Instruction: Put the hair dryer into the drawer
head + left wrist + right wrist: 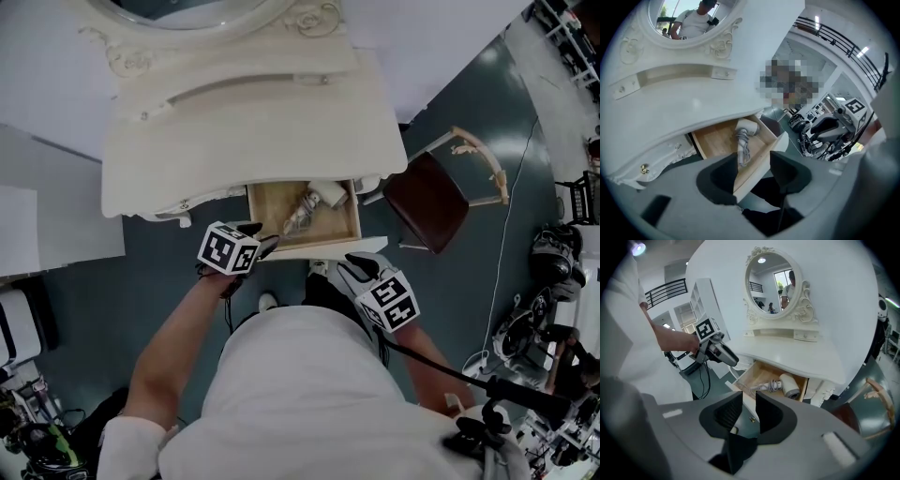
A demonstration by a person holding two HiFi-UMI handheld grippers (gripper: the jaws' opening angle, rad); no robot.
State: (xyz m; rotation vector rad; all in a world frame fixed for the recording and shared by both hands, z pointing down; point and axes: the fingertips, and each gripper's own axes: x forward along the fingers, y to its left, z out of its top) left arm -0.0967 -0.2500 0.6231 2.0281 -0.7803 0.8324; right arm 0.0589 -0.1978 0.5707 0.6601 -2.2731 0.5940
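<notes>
Below the person's white shirt (300,394), the left gripper (267,246) and right gripper (349,269) both hang spread and empty before the open drawer (354,225). The hair dryer (317,199) lies inside it, cord bundled; a stray loop could jam the drawer on closing. No readable writing, only square marker patterns

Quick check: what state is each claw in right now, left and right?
Left claw: open, holding nothing.
Right claw: open, holding nothing.
</notes>
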